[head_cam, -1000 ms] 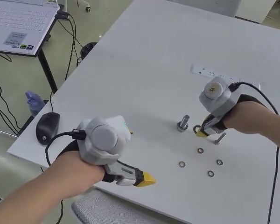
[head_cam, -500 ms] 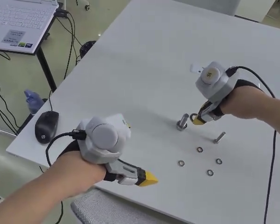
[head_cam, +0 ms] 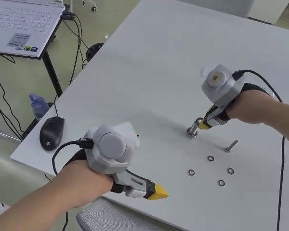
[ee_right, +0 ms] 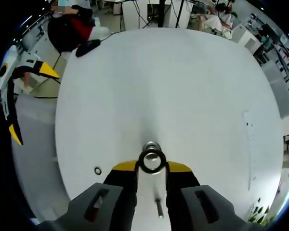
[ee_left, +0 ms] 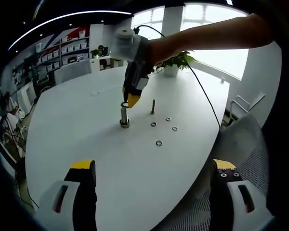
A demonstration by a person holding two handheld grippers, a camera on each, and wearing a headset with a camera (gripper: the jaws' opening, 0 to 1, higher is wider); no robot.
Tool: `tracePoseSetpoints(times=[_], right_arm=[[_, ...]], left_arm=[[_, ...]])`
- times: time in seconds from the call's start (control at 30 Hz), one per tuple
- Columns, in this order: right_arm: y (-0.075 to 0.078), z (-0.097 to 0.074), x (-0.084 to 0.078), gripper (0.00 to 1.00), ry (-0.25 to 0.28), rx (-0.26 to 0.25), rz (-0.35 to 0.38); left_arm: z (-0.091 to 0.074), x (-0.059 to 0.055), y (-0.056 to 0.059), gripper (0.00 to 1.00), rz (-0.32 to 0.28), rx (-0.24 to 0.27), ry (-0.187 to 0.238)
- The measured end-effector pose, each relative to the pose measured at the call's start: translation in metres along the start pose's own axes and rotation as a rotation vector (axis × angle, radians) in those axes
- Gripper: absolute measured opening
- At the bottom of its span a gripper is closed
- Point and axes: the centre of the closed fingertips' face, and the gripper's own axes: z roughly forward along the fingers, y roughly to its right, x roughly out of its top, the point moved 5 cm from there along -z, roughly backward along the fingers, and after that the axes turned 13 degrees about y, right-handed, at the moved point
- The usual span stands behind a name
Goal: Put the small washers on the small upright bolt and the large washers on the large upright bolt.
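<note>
A large upright bolt (head_cam: 192, 130) stands mid-table, with a small upright bolt (head_cam: 231, 146) to its right. My right gripper (head_cam: 202, 124) is shut on a large washer (ee_right: 151, 161) and holds it at the top of the large bolt (ee_right: 151, 146). The same washer (ee_left: 124, 104) hangs just above the large bolt (ee_left: 124, 117) in the left gripper view. Several small washers (head_cam: 210, 158) lie flat near the bolts. My left gripper (head_cam: 159, 194) hovers open at the table's near edge with nothing between its jaws (ee_left: 152, 166).
A computer mouse (head_cam: 51, 133) lies at the table's left corner. A laptop (head_cam: 19, 24) sits on a side stand at the far left, with a blue bottle (head_cam: 40, 106) and cables on the floor below. A grey chair (head_cam: 101, 219) stands under the near edge.
My right gripper has carried the large washer up and to the left, from beside the small bolt to the top of the large bolt. The left gripper has stayed near the table's edge.
</note>
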Motion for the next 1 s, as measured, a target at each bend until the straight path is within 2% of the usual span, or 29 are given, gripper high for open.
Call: tracePoseSetpoints(times=[0.23, 0.47, 0.7, 0.83, 1.0], right_arm=[[0.000, 0.007, 0.004, 0.21, 0.001, 0.003, -0.006], [0.008, 0.018, 0.002, 0.21, -0.015, 0.006, -0.013], [0.009, 0.023, 0.000, 0.21, -0.027, 0.008, -0.017], [0.008, 0.024, -0.002, 0.21, -0.034, 0.009, -0.021], [0.006, 0.025, -0.003, 0.22, -0.040, 0.008, -0.031]], left_arm=[[0.000, -0.002, -0.001, 0.99, -0.004, -0.012, -0.011], [-0.001, -0.004, 0.000, 0.97, -0.007, -0.016, -0.017], [-0.002, -0.007, -0.002, 0.95, -0.013, -0.011, -0.023], [-0.002, -0.005, -0.004, 0.94, -0.014, -0.001, -0.008], [-0.002, -0.007, -0.004, 0.93, -0.012, -0.005, -0.020]])
